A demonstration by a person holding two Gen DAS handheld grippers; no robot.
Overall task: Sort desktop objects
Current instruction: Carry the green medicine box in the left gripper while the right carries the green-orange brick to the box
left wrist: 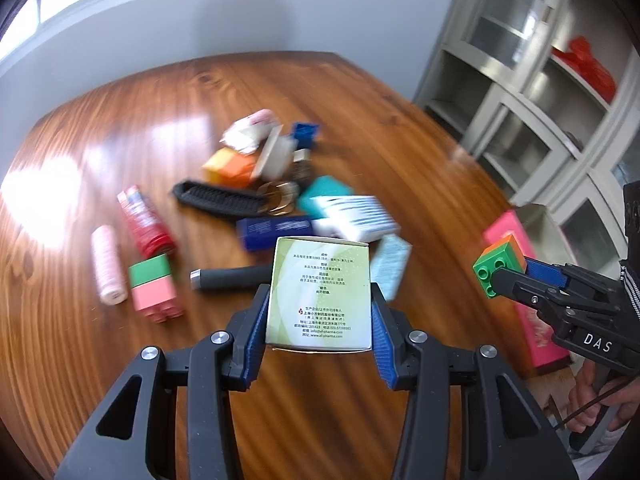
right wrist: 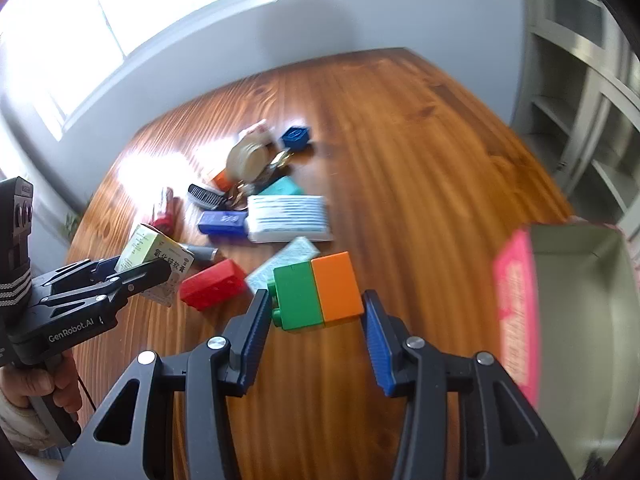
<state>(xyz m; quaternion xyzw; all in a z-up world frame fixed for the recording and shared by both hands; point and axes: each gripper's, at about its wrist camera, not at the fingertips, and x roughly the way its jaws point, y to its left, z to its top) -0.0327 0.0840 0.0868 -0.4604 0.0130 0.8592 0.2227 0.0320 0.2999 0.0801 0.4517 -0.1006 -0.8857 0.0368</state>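
A: Report the left tool status.

B: The left tool is clamping a green medicine carton between its blue pads. The carton is being held above the worktop, printed face toward the camera. In the right wrist view the same carton is showing at the far left, gripped by that tool.

A: What is lying left of the carton?

B: A pale pink roll is lying farthest left of the carton. Next to it, a green-and-pink brick stack is standing, and a red tube is lying just behind that stack. A dark cylinder is lying just beside the carton's left edge.

A: And behind the carton?

B: A cluster is lying there: a black comb, an orange box, a blue box and a white striped packet, with a small blue cube farthest back. The detail is blurring.

A: Report the right tool status.

B: The right tool is gripping a green-and-orange brick, well to the right of the carton and raised over the worktop. The left wrist view is showing the same brick pinched at the fingertips of that tool.

A: Anything beyond it?

B: A pink open box is sitting farthest right of the carton, near the worktop edge.
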